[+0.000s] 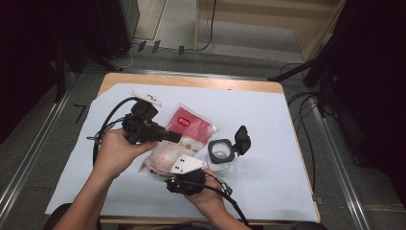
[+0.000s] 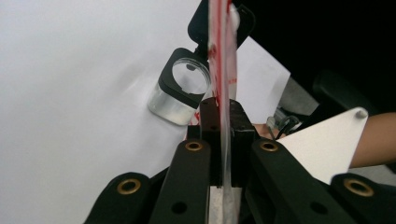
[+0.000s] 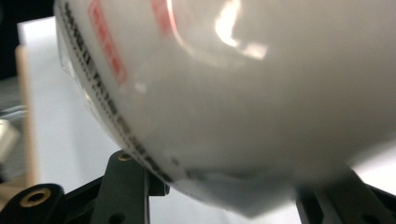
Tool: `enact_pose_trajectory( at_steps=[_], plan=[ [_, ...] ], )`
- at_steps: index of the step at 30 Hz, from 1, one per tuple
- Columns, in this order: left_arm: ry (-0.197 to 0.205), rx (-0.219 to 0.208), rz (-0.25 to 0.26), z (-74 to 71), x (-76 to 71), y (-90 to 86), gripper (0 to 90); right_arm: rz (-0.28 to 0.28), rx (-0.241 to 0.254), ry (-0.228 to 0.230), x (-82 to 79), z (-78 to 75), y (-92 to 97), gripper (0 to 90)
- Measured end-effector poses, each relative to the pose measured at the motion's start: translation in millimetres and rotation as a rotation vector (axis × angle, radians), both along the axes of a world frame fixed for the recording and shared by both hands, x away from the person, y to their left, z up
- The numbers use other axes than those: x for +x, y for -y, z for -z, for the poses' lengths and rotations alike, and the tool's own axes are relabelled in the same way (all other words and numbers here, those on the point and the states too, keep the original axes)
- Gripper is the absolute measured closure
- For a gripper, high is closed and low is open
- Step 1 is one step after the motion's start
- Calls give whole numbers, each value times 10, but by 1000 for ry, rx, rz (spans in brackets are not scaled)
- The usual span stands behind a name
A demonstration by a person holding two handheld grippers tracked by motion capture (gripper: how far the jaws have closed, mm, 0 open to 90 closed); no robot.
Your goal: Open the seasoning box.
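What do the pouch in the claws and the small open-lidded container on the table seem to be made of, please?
The pouch looks like thin, glossy plastic film: it shows bright glare, is partly see-through, and has red printing. The container seems to be clear rigid plastic, possibly glass, since the white sheet shows through its wall. Its collar and flip lid look like matte black plastic.

L gripper (image 1: 174,137): my jaws clamped tight, left of pouch (image 1: 184,136) | R gripper (image 1: 184,173): jaws half-spread, below pouch, gripping it
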State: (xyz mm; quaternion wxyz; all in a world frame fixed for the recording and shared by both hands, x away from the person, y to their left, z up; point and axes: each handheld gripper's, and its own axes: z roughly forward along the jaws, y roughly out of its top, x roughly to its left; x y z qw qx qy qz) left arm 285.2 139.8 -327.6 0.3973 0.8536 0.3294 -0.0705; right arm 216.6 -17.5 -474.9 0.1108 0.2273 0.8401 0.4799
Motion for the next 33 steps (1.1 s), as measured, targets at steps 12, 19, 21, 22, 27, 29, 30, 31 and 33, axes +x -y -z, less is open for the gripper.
enact_pose_trajectory(
  at_steps=[12, 19, 21, 22, 27, 29, 30, 31, 33],
  plan=[
    [97, 19, 77, 63, -13, 79, 807, -43, 63, -96, 24, -100, 45, 538],
    [-2, -50, 86, 179, 46, 98, 796, -85, 91, -123, -4, -134, 44, 552],
    [-12, -48, 75, 207, 57, 120, 795, -86, 89, -128, -11, -137, 37, 559],
    [-23, -47, 71, 222, 64, 135, 793, -86, 91, -131, -14, -138, 35, 561],
    [-51, -29, 60, 253, 61, 207, 792, -84, 83, -131, -42, -146, 10, 564],
    [-59, -19, 59, 270, 60, 233, 793, -79, 71, -124, -64, -144, -11, 566],
    [-61, -9, 58, 273, 60, 241, 793, -80, 68, -122, -69, -142, -17, 566],
    [-63, -3, 56, 275, 61, 249, 795, -77, 65, -122, -74, -138, -24, 566],
    [-68, 2, 46, 277, 57, 266, 798, -75, 64, -124, -80, -133, -33, 566]
  ],
)
